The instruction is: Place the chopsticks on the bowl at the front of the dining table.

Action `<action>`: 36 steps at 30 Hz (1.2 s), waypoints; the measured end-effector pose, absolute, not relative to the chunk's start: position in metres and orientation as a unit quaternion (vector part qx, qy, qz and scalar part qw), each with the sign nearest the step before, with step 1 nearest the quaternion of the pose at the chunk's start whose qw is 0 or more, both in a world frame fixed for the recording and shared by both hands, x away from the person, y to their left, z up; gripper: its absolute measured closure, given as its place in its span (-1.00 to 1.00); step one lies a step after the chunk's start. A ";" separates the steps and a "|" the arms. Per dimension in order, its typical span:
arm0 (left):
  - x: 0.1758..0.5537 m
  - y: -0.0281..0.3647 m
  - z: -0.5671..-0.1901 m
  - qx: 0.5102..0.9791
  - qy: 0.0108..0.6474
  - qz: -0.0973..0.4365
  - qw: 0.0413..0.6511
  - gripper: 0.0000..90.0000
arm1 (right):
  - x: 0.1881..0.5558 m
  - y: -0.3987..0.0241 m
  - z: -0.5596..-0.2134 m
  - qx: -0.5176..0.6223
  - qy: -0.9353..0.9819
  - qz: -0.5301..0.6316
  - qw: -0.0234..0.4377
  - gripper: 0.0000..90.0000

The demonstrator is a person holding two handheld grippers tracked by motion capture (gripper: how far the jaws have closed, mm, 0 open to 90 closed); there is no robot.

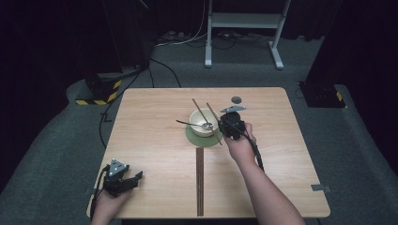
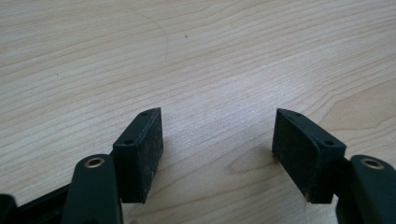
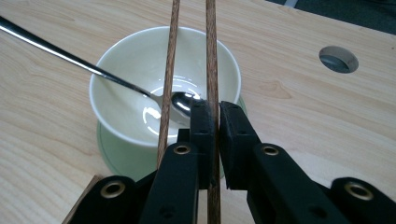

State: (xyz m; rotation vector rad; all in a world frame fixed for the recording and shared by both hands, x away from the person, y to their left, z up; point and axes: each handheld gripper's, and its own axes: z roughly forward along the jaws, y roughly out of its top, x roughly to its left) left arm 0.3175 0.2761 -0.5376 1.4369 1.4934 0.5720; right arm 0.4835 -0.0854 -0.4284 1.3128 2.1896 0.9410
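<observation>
Landmark: the cream bowl [image 1: 203, 123], on a green saucer [image 1: 194, 136] near mid-table.

Right gripper [image 3: 214, 122] just to the right of the bowl in the high view; jaws clenched on one wooden chopstick [image 3: 211, 56], which runs up past the bowl's right rim; grip sits partway along the stick, not at an end. Second chopstick [image 3: 169, 70] lies free across the bowl, resting on its rim, close beside the held one. A metal spoon [image 3: 93, 70] sits in the bowl, handle leaning out over the left rim.

Left gripper [image 2: 217, 149] well away from the bowl, at the table's [image 1: 155, 154] near left corner; jaws released, nothing between them but bare wood.

Judgement on the step, moving the held stick clear of the bowl: keep the clamp firm (a thin round stick may well roll between the pads); lift before travelling sideways, so the stick misses the rim and its neighbour; hold it level; avoid nudging the spoon, which could tip the bowl.
</observation>
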 end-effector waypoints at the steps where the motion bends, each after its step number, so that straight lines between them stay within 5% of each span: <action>1: 0.318 0.276 -0.538 0.588 0.611 0.235 0.476 -0.25 | 0.486 -0.084 -0.428 0.471 0.789 0.336 0.208 0.87; 36: 0.318 0.275 -0.538 0.582 0.614 0.234 0.480 -0.25 | 0.536 -0.043 -0.439 0.476 0.797 0.315 0.199 0.87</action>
